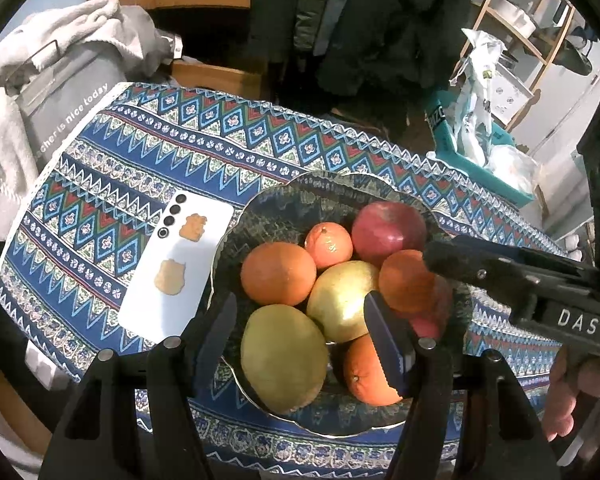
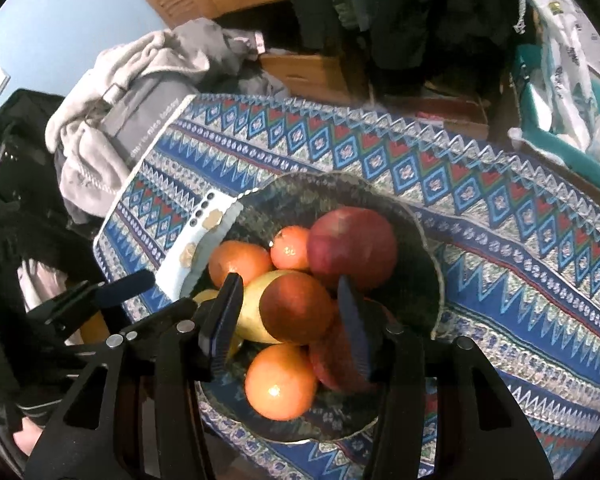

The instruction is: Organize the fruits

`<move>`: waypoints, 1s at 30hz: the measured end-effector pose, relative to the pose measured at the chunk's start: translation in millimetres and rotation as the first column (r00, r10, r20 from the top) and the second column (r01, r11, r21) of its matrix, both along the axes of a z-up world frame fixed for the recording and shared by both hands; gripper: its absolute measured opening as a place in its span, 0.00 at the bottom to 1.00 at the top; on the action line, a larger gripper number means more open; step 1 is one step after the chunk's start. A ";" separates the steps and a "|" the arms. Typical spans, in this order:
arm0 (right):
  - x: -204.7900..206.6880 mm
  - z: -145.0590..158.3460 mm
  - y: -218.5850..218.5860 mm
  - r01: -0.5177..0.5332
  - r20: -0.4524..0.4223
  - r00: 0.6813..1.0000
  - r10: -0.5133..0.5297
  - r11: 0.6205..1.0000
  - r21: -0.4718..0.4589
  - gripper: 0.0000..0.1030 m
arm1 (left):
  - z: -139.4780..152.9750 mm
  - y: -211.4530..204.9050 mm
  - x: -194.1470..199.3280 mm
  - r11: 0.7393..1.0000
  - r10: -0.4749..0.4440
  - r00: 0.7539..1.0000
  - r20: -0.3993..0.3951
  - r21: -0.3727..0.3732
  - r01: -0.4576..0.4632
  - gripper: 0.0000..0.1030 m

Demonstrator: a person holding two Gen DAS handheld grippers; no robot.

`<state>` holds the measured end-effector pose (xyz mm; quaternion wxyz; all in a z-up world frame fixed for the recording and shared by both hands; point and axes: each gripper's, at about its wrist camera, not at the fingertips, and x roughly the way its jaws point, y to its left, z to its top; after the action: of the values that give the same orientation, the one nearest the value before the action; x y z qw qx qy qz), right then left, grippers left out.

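Left wrist view: your left gripper (image 1: 304, 332) hangs over the near side of the fruit bowl (image 1: 292, 196), jaws partly open with nothing pinched. The green mango (image 1: 284, 356) sits in the gap between the fingers, low in the bowl; I can't see either pad pressing it. The yellow pear-like fruit (image 1: 340, 300) lies just beyond the fingertips, and a near orange (image 1: 364, 376) is partly behind the right finger. Further back you have a large orange (image 1: 278, 274), a small tangerine (image 1: 328, 246) and a red apple (image 1: 388, 232). Your right gripper (image 1: 436, 258) comes in from the right edge, its tip over a dark orange (image 1: 404, 280). A white phone (image 1: 176, 272) lies on the patterned cloth (image 1: 140, 152), touching the bowl's left rim. Right wrist view: the right gripper (image 2: 290, 312) straddles that dark orange (image 2: 296, 306) on top of the pile. The jaws are narrow, a small gap shows on both sides, so no pad contact that I can confirm. The red apple (image 2: 352, 246) sits just beyond the right finger, another orange (image 2: 280, 382) lies below between the fingers, and the yellow fruit (image 2: 256, 312) is beside the left finger.
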<state>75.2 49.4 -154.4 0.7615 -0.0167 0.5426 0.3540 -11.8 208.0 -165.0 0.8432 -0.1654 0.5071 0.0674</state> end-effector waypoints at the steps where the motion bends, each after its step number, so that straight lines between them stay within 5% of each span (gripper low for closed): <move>1: 0.3 3.2 -2.5 0.008 0.006 1.000 -0.008 1.000 0.003 0.50 | 2.3 -0.1 -0.5 1.000 0.000 1.000 0.003 -0.001 0.000 0.66; 20: -19.8 97.4 -63.9 0.151 0.218 0.965 -0.149 0.988 0.005 0.74 | 74.0 -21.9 -19.4 0.997 -0.067 0.988 0.136 0.053 0.060 0.80; 30: -44.0 136.9 -97.2 0.200 0.304 0.933 -0.194 0.980 0.012 0.78 | 118.2 -41.9 -34.3 0.990 -0.110 0.966 0.234 0.109 0.086 0.85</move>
<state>31.2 -47.8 -17.5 0.8673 -0.0239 0.4214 0.2640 -46.0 166.1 -46.8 0.9075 -0.1056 0.4054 0.0299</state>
